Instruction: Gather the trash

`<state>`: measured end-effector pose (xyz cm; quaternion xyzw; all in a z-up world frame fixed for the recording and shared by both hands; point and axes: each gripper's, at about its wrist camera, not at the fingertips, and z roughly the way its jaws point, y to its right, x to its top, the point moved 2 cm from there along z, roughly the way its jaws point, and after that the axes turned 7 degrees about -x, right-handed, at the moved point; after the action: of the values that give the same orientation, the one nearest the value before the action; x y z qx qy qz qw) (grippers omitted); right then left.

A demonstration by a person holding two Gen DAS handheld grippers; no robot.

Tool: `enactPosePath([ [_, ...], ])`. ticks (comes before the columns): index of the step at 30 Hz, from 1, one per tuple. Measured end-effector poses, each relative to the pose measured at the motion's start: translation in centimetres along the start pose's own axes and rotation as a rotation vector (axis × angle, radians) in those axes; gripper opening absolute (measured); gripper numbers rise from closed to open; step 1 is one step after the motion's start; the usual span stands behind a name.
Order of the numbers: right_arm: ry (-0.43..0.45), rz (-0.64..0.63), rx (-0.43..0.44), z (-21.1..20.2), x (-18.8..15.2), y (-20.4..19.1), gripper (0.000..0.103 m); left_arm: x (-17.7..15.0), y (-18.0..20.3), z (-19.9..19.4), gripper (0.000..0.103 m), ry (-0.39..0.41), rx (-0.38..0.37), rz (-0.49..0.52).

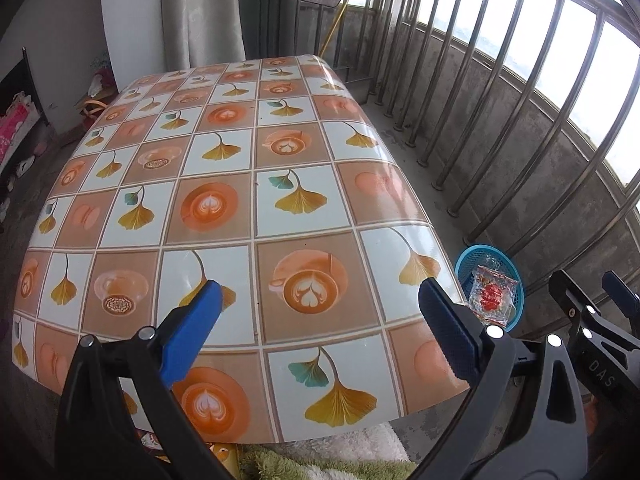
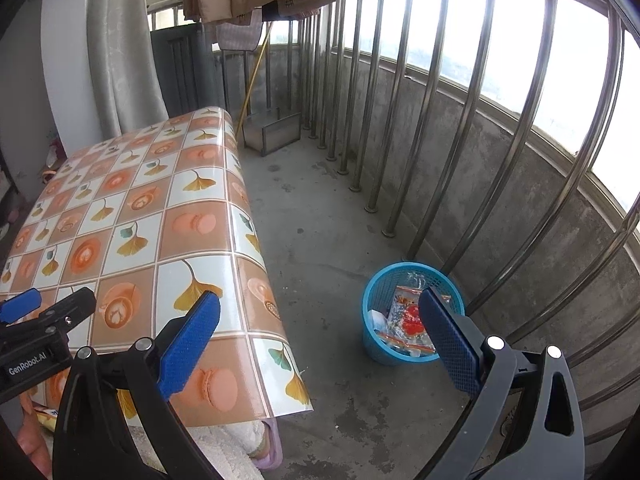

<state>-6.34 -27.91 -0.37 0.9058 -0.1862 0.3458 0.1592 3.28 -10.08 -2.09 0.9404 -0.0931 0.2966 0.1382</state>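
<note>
I am holding both tools spread wide with nothing between the blue pads: the left tool (image 1: 316,312) is hanging over the near part of the tabletop (image 1: 224,216), and the right tool (image 2: 320,320) is pointing out past the tabletop's right edge toward the concrete floor (image 2: 320,240). The trash I can make out, a clear wrapper with red print (image 2: 408,320), is already lying inside the blue basket (image 2: 374,344), which is standing on the floor off the tabletop's near right corner, close to the railing (image 2: 500,152). From the right tool the basket is sitting ahead and slightly to the right, its open mouth facing up, with that tool's right pad overlapping the rim in the view; from the left tool it is lying well off to the right, beyond the tabletop edge. So the right tool is the nearer one to the basket by my reading. I am seeing no loose scrap on the patterned cloth in either view, and I am judging that collecting is largely finished, though the floor behind the tabletop is staying hidden from me
</note>
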Motion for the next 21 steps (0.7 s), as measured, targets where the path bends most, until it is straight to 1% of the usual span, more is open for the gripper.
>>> enactPosePath([
  [12, -0.022, 0.001, -0.031, 0.1, -0.4, 0.7, 0.097, 0.1, -0.9, -0.3, 0.094, 0.000, 0.036, -0.028],
  [21, -0.029, 0.013, -0.036, 0.1, -0.5, 1.0, 0.097, 0.3, -1.1, -0.5, 0.094, 0.008, 0.054, -0.034],
])
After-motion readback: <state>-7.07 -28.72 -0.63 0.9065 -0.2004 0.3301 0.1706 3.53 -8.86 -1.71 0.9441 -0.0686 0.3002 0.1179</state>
